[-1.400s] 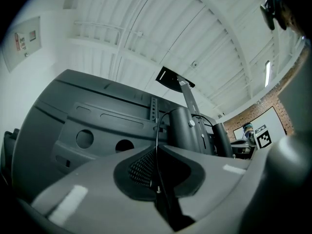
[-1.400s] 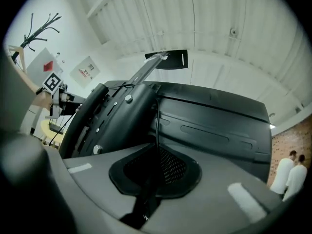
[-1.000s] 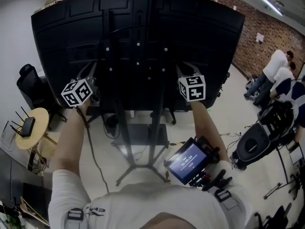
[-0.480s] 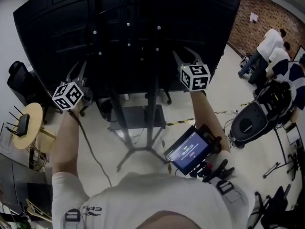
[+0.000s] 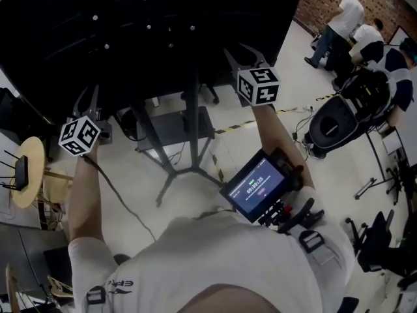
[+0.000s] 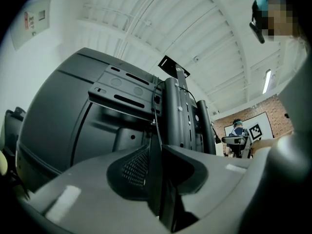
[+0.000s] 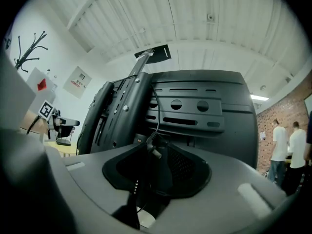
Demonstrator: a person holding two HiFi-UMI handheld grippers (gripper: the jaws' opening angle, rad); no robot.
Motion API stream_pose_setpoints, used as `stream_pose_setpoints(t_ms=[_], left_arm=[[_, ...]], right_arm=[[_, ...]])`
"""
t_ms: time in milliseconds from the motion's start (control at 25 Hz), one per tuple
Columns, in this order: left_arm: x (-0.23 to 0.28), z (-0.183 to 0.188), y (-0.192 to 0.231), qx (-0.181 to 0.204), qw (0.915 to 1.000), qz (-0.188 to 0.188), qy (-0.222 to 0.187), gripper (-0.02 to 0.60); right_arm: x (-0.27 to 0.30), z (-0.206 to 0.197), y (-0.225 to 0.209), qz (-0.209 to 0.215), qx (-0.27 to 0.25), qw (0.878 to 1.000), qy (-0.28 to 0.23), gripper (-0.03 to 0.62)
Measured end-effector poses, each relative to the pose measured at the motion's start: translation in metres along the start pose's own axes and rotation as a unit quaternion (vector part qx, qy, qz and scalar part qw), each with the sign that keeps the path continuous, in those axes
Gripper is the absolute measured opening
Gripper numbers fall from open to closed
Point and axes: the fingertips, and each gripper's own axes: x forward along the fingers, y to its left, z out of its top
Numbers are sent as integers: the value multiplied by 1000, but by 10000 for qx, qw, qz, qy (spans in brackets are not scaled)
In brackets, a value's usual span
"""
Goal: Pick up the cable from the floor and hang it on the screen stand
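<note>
Looming over everything is the big black screen, seen from behind and bolted to its stand, whose legs spread across the pale floor. Both tongs are held up near the screen's lower edge. The right gripper stands wide open, with the plug end of the thin black cable upright between its pads, unsqueezed. The left gripper is almost closed, nipping the same cable. From both tongs the cable climbs and loops over the stand's upright column, and a length trails from the left gripper down to the floor.
</note>
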Motion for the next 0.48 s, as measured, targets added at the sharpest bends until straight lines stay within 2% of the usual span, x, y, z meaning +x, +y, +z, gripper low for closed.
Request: stream_pose_setpoints(t_ms=[240,480], left_arm=[[-22,-21,-24,83,9997,201,101,66],[-37,-27,-87,97,9982,592,68,66]], right_arm=[[-16,-26,13,370,62,9992,115,129],[-53,-61,-1,950,193,9947,346,101]])
